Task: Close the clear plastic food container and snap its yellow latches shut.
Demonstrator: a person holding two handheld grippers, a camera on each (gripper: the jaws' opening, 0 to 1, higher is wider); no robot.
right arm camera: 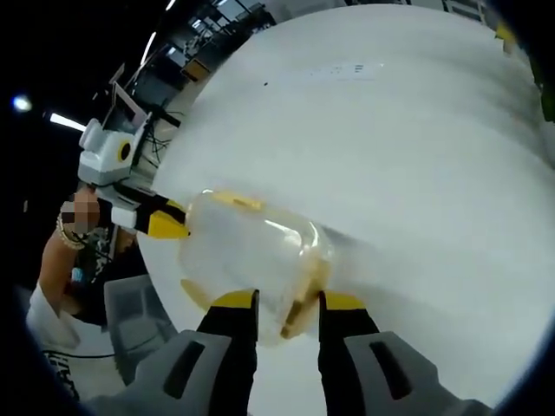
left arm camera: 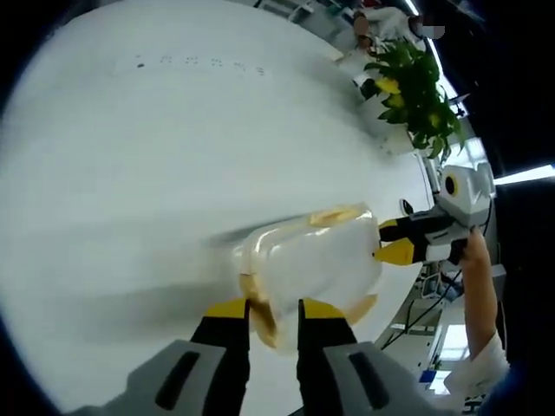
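The left hand-held gripper [left arm camera: 274, 312] at lower centre of its view has its jaws closed on one end of the clear container [left arm camera: 308, 260]. The right hand-held gripper [right arm camera: 288, 305] clamps the opposite end, near a yellow latch [right arm camera: 305, 286]. The container sits low over the white surface [left arm camera: 173, 156]; contact is unclear. Uneven squeezing could make the slick plastic twist or slip free, leaving a latch unsnapped.

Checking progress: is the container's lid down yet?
Looks down: lid sits on the clear container, both grippers at its ends. Latches too blurred to judge.
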